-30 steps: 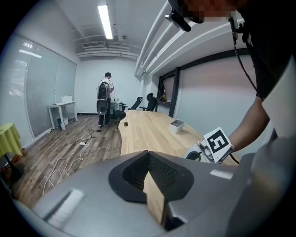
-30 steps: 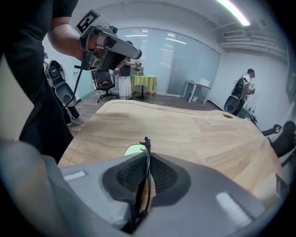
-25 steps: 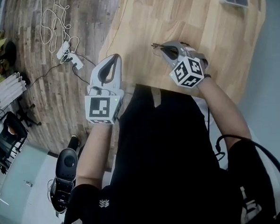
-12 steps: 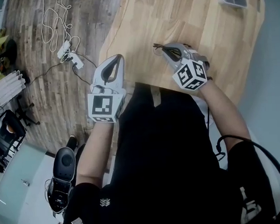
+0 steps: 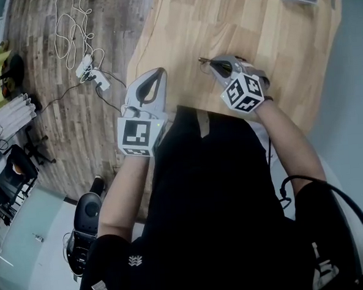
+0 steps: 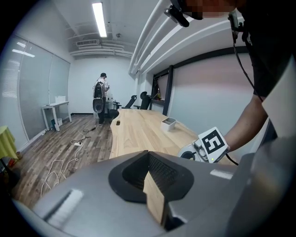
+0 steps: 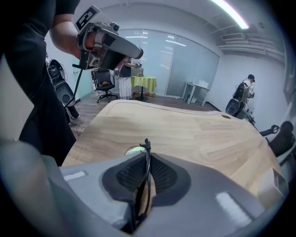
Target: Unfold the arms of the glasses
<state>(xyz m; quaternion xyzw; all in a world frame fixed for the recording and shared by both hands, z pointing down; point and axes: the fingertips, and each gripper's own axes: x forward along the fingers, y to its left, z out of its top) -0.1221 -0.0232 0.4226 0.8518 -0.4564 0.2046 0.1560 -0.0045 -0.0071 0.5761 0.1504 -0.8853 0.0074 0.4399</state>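
Right gripper view: what's the right tool (image 7: 147, 173) got?
— It's clenched on the glasses (image 7: 147, 147), thin dark frame btwn the pads, over the wood surface (image 7: 185, 125). Arms folded, I think; too edge-on to tell.
— Left tool (image 6: 149, 157)?
— Clenched shut, empty, by the surface's near edge, apart from the right.

Lighting's even and soft in here, all from the ceiling strip lights (image 6: 99, 18), so shadows stay faint. The tabletop (image 5: 241, 21) catches a mild sheen. Both gripper views bend hard into black fisheye corners, and the left hand-held gripper (image 6: 149, 159) looks mushy up close.
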